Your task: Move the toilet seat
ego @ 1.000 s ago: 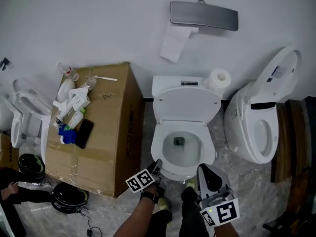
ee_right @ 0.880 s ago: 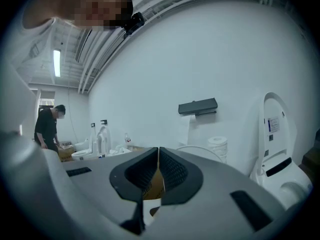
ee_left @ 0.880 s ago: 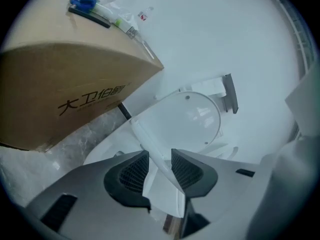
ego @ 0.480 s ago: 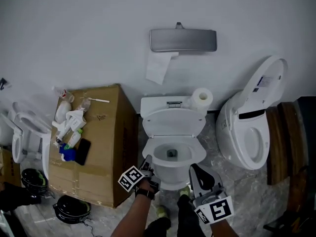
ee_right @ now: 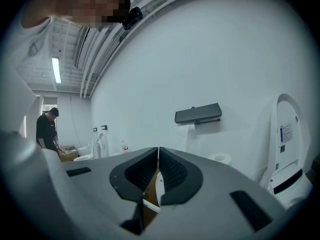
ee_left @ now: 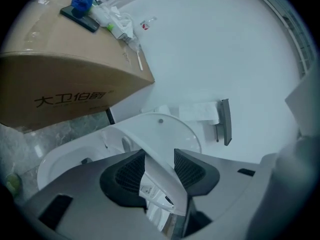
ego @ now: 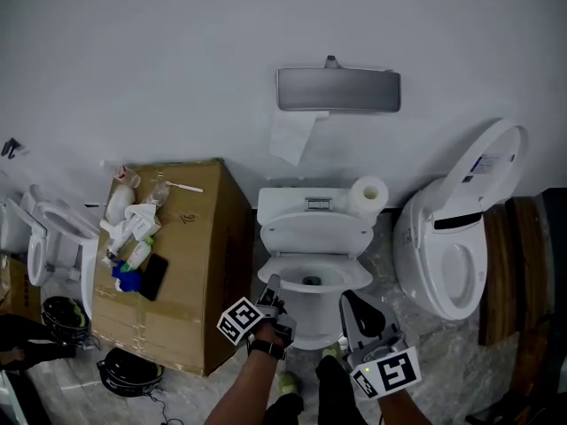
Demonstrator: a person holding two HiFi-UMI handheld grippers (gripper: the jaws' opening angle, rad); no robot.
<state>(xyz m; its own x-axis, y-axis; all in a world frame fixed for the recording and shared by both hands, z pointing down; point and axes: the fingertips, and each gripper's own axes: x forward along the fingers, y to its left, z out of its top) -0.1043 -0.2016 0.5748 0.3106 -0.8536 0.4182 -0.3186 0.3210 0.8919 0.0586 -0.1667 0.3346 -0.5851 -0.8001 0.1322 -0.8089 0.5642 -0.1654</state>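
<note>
- Left gripper (ee_left: 160,161): comes in from the lower middle of the head view on a bare forearm, jaws pointing up-frame at the left front of the toilet. The jaws are clenched on the free rim of the toilet seat (ee_left: 167,131), and the white edge fills the gap between the pads.
- Right gripper (ee_right: 158,156): sits lower right of the bowl (ego: 310,317) in the head view, clear of it. Its jaws are drawn together to a thin slit with nothing in them.
- Room: a cardboard box (ego: 190,264) stands just beside the toilet at frame left, with bottles and a phone on top. A second toilet (ego: 443,255) is near on the right. The tank (ego: 306,204) and a paper roll (ego: 368,195) back against the wall.
- Seat position: raised off the bowl and tilted, at frame centre in the head view.
- Seat axis: the long axis runs from the hinge by the tank down-frame to the gripped rim. The underside faces the left gripper view.
</note>
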